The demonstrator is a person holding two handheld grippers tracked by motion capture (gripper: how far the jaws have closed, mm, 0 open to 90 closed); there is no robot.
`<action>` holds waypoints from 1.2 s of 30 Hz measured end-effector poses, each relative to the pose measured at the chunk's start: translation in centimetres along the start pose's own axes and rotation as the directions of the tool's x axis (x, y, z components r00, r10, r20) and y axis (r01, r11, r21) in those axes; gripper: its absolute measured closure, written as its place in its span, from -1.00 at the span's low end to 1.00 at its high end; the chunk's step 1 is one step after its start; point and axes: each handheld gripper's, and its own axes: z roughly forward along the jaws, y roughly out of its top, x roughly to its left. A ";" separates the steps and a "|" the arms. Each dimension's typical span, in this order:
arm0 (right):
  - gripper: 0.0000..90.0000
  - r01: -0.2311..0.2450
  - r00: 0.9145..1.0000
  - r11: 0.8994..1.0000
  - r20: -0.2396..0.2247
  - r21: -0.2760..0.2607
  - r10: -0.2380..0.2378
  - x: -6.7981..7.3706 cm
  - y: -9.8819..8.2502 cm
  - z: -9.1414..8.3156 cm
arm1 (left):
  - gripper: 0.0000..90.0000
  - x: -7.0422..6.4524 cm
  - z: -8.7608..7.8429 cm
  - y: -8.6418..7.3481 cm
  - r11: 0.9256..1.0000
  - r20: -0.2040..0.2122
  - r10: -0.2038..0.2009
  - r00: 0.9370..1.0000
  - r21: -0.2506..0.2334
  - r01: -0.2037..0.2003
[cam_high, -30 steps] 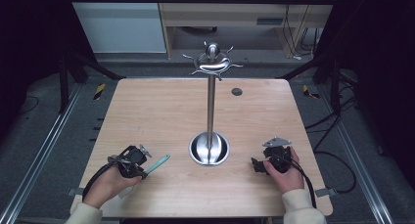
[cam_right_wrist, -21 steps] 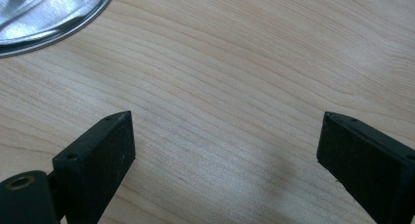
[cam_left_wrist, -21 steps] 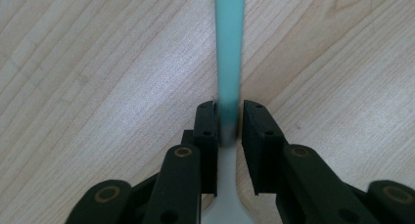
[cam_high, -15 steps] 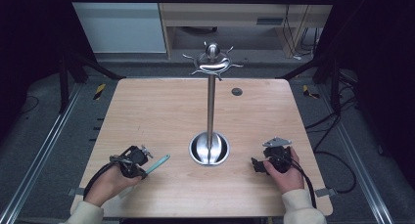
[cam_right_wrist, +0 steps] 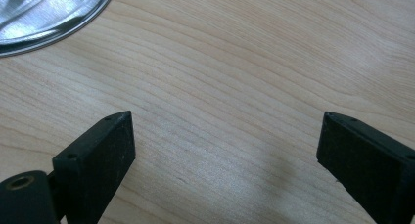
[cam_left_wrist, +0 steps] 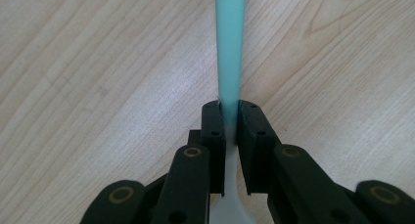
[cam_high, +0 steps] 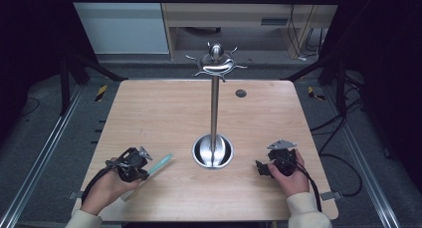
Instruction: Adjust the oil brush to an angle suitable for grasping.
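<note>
We find the left hand-held gripper (cam_high: 144,161) clenched on a teal-handled utensil (cam_high: 160,164) at the near left of the counter (cam_high: 164,113). In the left gripper view the jaws stand nearly closed on the flat handle (cam_left_wrist: 230,48), with the teal length running straight ahead of the hand-held gripper (cam_left_wrist: 230,131) and a paler part continuing back beneath the jaws. We cannot tell what kind of head the utensil carries.

From the high view, the utensil's long axis points up and to the right, toward the round base (cam_high: 213,151) of the metal stand (cam_high: 214,103), whose hooked crown (cam_high: 215,63) sits at the top of the post. The utensil's free end lies near the base but apart from it, and low to the counter.

The right hand-held gripper (cam_high: 260,167) is released, its jaws spread wide over bare wood in the right gripper view (cam_right_wrist: 222,150), with the rim of the base (cam_right_wrist: 54,18) ahead and to its left. It holds nothing.

Our judgement: the left hand is the one engaged. The stand lies ahead and to its right, and the hooks sit well above the utensil, so the coming move would call for a lift and a reach along that line.
</note>
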 end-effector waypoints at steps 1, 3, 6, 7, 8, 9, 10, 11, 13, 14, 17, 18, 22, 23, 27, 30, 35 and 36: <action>-0.83 0.000 1.000 1.000 0.000 0.001 0.000 0.0 0.0 0.0 | 0.82 0.0 -0.3 0.0 1.000 0.001 -0.002 1.000 -0.017 0.002; -0.83 -0.003 1.000 1.000 0.002 0.003 0.003 0.0 0.0 0.0 | 0.82 0.1 -0.8 -0.1 0.999 0.004 -0.002 1.000 -0.036 0.002; -0.82 -0.004 1.000 1.000 0.000 0.006 0.004 0.1 0.0 0.0 | 0.82 0.1 -1.7 -0.1 0.998 -0.004 -0.003 1.000 -0.068 0.003; -0.82 -0.005 1.000 1.000 0.000 0.005 0.005 0.1 0.0 0.0 | 0.82 0.2 -2.1 -0.1 0.997 -0.007 -0.001 1.000 -0.080 0.000; -0.82 -0.004 1.000 1.000 0.002 0.006 0.004 0.1 0.0 0.0 | 0.82 0.1 -2.4 0.0 0.995 -0.006 -0.006 1.000 -0.095 0.005; -0.83 -0.004 1.000 1.000 0.002 0.006 0.004 0.1 0.0 0.0 | 0.82 0.1 -2.8 0.0 0.995 -0.012 -0.003 1.000 -0.104 0.002; -0.83 -0.005 1.000 1.000 0.002 0.006 0.005 0.1 0.0 0.1 | 0.82 0.0 -3.1 0.0 0.993 -0.012 -0.006 1.000 -0.121 0.004; -0.83 -0.001 1.000 1.000 0.002 0.008 0.001 0.1 0.0 0.1 | 0.82 -0.1 -3.4 0.1 0.991 -0.012 -0.003 1.000 -0.134 0.001; -0.83 0.001 1.000 1.000 0.003 0.011 -0.001 0.1 0.0 0.2 | 0.82 -0.3 -3.8 0.2 0.988 -0.010 0.003 1.000 -0.156 -0.005; -0.83 -0.001 1.000 1.000 0.003 0.010 0.001 0.1 -0.1 0.2 | 0.82 -0.5 -4.0 0.3 0.987 -0.015 0.007 1.000 -0.162 -0.009; -0.83 -0.010 1.000 1.000 0.001 0.010 0.010 0.0 0.0 0.1 | 0.82 -0.8 -4.5 0.6 0.981 -0.020 0.016 1.000 -0.192 -0.019; -0.83 -0.002 1.000 1.000 0.005 0.008 0.002 0.0 0.0 0.1 | 0.82 -0.9 -4.7 0.7 0.980 -0.024 0.021 1.000 -0.197 -0.025; -0.83 -0.003 1.000 1.000 0.003 0.011 0.003 0.0 0.0 0.1 | 0.82 -1.1 -5.2 1.0 0.971 -0.024 0.026 0.999 -0.235 -0.031; -0.83 -0.003 1.000 1.000 0.003 0.011 0.003 0.0 0.0 0.1 | 0.82 -1.2 -5.3 1.0 0.970 -0.023 0.026 0.999 -0.242 -0.031; -0.83 -0.003 1.000 1.000 0.004 0.011 0.003 0.0 0.0 0.1 | 0.82 -1.5 -5.8 1.2 0.963 -0.028 0.029 0.999 -0.267 -0.035; -0.83 -0.003 1.000 1.000 0.004 0.011 0.003 0.0 0.0 0.1 | 0.82 -1.7 -6.1 1.4 0.960 -0.031 0.036 0.999 -0.277 -0.043; -0.83 -0.003 1.000 1.000 0.003 0.010 0.003 0.0 -0.1 0.2 | 0.82 -1.9 -6.8 1.6 0.948 -0.036 0.028 0.999 -0.315 -0.038; -0.83 -0.003 1.000 1.000 0.003 0.010 0.003 0.0 -0.1 0.2 | 0.82 -1.9 -7.0 1.6 0.947 -0.041 0.029 0.999 -0.319 -0.041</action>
